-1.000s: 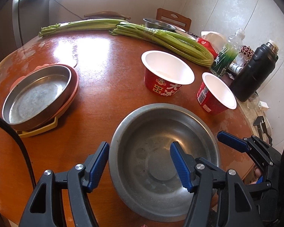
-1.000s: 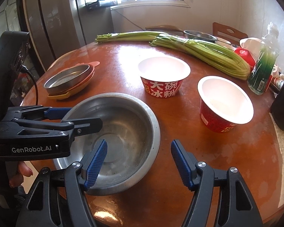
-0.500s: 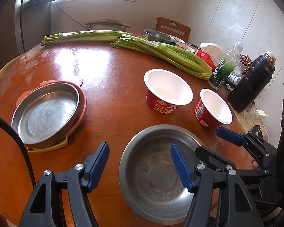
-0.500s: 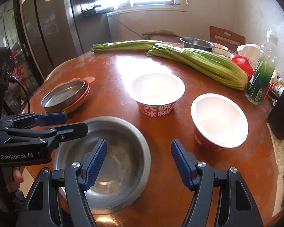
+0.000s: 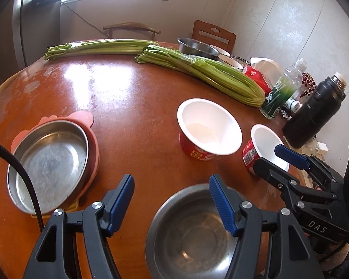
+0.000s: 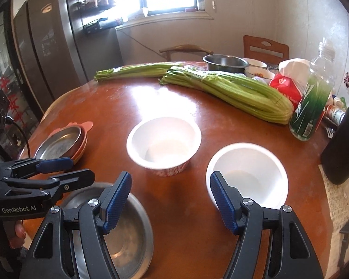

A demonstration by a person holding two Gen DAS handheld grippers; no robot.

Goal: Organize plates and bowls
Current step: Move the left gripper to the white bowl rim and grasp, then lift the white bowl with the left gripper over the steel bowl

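Note:
A steel bowl [image 5: 193, 232] rests at the table's near edge, partly under my left gripper's right finger. My left gripper [image 5: 171, 181] hovers open above it and holds nothing. Two red paper bowls with white insides [image 5: 209, 125] [image 5: 265, 144] stand upright past it. My right gripper [image 6: 171, 176] is open and empty, above the table between the steel bowl [image 6: 125, 234] and the nearer paper bowl [image 6: 246, 172]. A steel plate [image 5: 48, 162] sits stacked on a pink plate at the left. Each gripper shows in the other's view: the right gripper [image 5: 267, 157], the left gripper [image 6: 81, 168].
Two celery bunches [image 5: 204, 74] lie across the far half of the round wooden table [image 5: 128, 107]. Behind them sits another steel bowl [image 5: 197, 47]. A green bottle [image 5: 279, 93], a black flask [image 5: 314, 114] and a red tissue pack crowd the right edge. Chairs and a fridge stand beyond.
Both grippers have drawn back and risen away from the steel bowl, which now sits lower in both views. The jaws keep the same width. Nothing on the table has moved.

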